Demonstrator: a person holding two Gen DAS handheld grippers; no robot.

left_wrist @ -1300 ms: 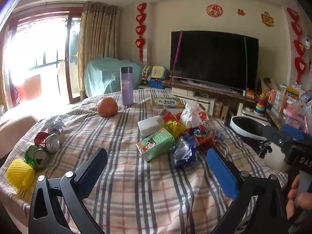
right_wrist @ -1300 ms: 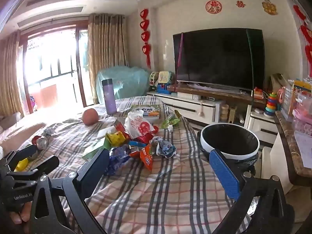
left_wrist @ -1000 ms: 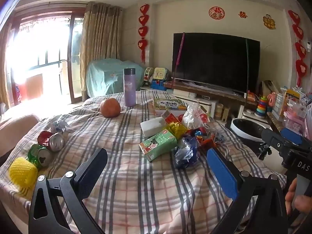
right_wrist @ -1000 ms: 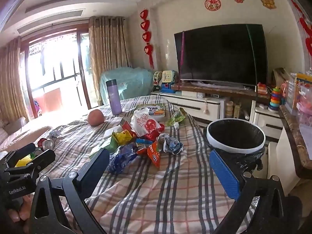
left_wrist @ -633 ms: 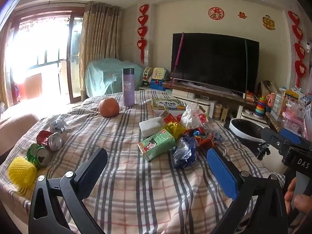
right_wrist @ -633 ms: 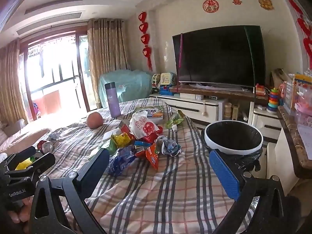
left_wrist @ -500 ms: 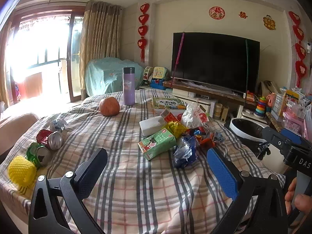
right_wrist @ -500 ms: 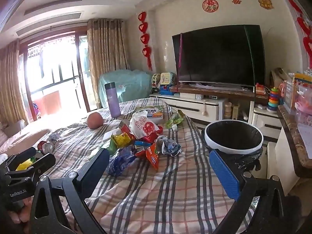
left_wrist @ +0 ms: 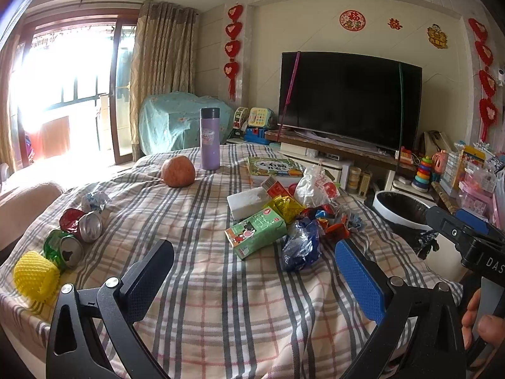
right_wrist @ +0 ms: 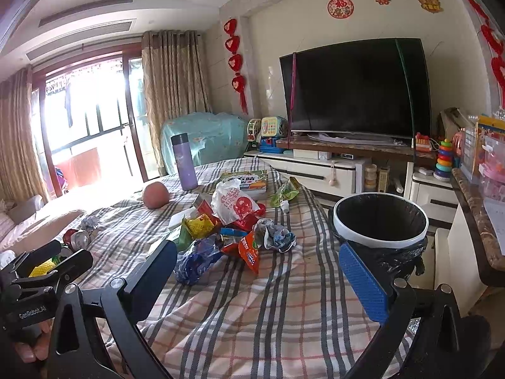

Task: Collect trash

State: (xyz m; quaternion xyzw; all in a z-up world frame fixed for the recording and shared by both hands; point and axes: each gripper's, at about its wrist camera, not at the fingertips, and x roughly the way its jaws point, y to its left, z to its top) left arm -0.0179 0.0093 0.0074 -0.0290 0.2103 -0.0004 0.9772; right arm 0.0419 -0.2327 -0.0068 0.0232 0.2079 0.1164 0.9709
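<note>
While both claws are held low over the near edge of the table, nothing is gripped: the left gripper [left_wrist: 252, 271] is spread wide, one black ribbed pad and one blue ribbed pad standing well apart, and the right gripper [right_wrist: 257, 276] is opened in the same way.

A soft checked cloth [left_wrist: 221, 300] with grey and pink stripes is laid over the table, and it is wrinkled near the edges. Around the middle of the table, toward its right edge, a heap of trash [right_wrist: 227, 230] is seen: a green rectangular carton [left_wrist: 255, 232], a white block [left_wrist: 247, 200], a crumpled blue foil bag [left_wrist: 300, 246], a shiny yellow wrapper [left_wrist: 285, 207], an orange wrapper [right_wrist: 249, 251], a ball of crushed paper [right_wrist: 277, 233] and a thin white plastic bag with red print [right_wrist: 232, 202].

Near the left edge, two dented metal cans [left_wrist: 74, 233] are lying on their sides, just beside a yellow foam net [left_wrist: 34, 276]. Toward the far edge, a round orange fruit [left_wrist: 177, 171], an upright purple flask [left_wrist: 210, 139] and a flat book [left_wrist: 274, 166] are placed.

Beside the right edge of the table, a round bin [right_wrist: 380, 219] with a white rim and a black liner is standing on the floor.
</note>
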